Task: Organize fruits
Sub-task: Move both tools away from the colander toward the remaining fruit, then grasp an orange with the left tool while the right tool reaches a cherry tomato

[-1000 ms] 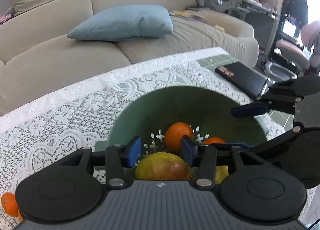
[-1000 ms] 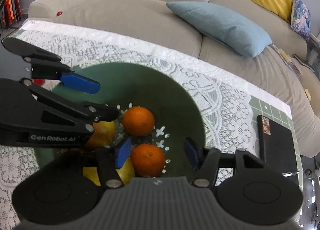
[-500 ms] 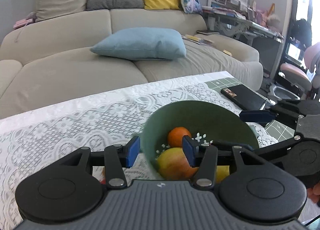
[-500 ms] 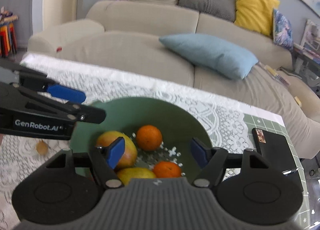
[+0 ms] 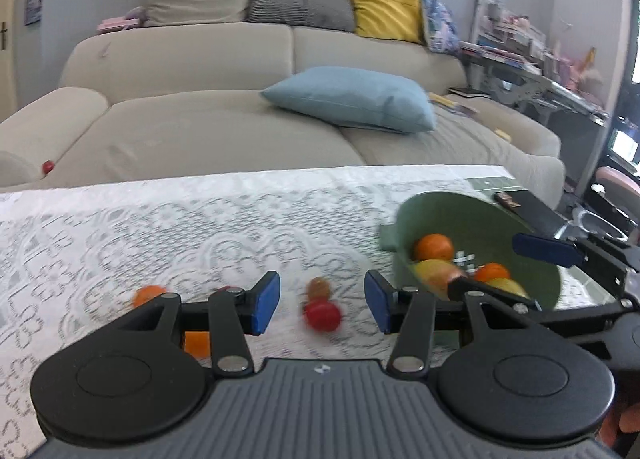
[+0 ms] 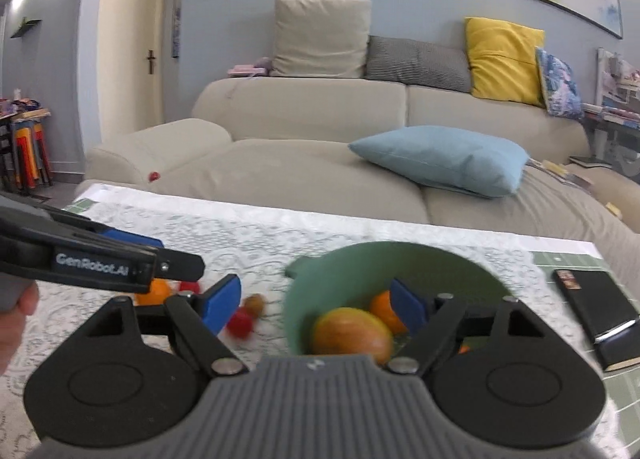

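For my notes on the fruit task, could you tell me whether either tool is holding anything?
Nothing: the left tool is open and empty, the right tool opening, also empty.

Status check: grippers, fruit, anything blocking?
Left gripper open, empty. Right gripper opening, nothing gripped. Green bowl holds fruit; red fruit and orange loose on the tablecloth. Nothing blocking.

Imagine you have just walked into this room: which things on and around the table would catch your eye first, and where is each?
First comes the green bowl on the lace tablecloth, holding oranges and a mango. Left of it, loose on the cloth, lie a red fruit, a small brown one and an orange. Behind the table, a blue cushion lies on the beige sofa.
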Tool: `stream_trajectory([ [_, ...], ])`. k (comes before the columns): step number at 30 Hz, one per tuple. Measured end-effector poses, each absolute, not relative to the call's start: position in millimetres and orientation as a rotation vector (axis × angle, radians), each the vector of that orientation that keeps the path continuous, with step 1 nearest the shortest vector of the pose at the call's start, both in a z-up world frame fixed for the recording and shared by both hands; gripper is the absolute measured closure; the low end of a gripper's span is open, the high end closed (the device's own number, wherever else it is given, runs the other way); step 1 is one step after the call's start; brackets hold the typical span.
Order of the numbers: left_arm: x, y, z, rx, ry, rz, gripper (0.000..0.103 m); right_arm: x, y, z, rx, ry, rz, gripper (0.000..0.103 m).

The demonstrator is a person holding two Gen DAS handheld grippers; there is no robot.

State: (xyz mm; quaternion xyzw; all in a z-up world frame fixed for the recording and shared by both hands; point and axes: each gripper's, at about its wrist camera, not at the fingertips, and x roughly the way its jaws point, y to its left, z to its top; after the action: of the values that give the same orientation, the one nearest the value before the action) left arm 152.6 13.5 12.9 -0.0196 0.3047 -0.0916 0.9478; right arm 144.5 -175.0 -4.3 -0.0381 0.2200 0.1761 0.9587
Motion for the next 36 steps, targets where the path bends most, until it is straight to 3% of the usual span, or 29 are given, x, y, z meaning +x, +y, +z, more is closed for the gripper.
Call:
stream_trajectory([
  [23, 137, 100, -23, -0.093, 0.587, -0.018, 0.045, 151, -79, -44, -0.217, 0.462, 0.516, 0.024],
  [36, 138, 116, -40, -0.191, 0.638, -0.047, 0.046, 172, -57, -62, -0.230, 0.472, 0.525, 0.045],
])
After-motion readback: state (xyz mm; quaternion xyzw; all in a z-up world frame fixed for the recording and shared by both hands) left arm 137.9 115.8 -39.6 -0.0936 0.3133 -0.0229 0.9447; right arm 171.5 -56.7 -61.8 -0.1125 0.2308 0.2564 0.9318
